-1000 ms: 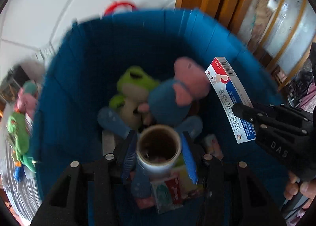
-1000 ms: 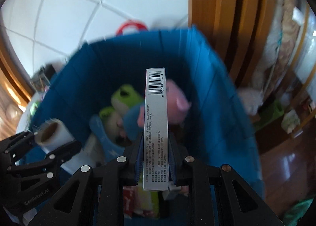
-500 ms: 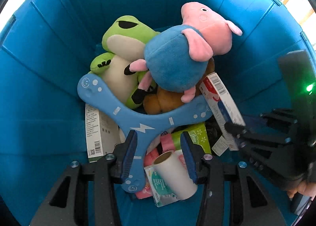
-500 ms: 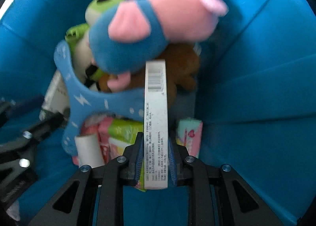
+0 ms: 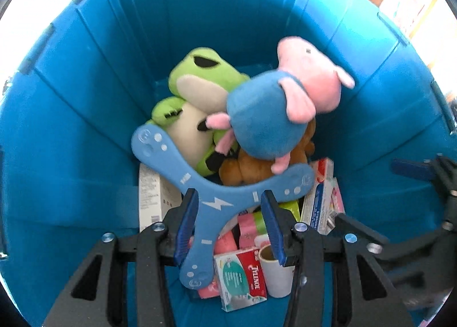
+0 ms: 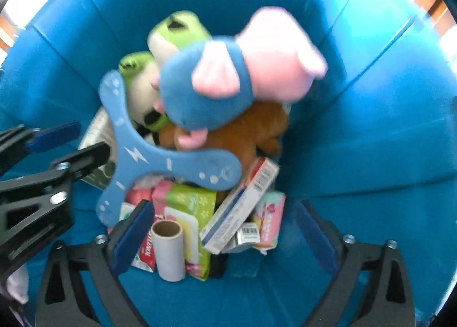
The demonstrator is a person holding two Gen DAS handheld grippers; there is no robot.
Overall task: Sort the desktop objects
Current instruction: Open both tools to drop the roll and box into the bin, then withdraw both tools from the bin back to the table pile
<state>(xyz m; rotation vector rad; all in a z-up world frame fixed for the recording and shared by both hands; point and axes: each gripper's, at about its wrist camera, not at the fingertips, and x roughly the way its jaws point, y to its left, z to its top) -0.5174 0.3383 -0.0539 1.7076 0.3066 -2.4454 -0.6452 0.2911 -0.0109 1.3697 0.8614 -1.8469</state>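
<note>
toothpaste box (image 6: 241,204) is seen lying in the blue bin (image 6: 357,132), freed by just-opened right tongs (image 6: 225,230); left tongs (image 5: 230,224) are held part-open, empty.

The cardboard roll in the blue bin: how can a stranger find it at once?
Look inside the blue bin, below the plush toys. The cardboard roll lies on the packets beside the long toothpaste box. It is the only white cylinder, with a brown hollow end.
</note>
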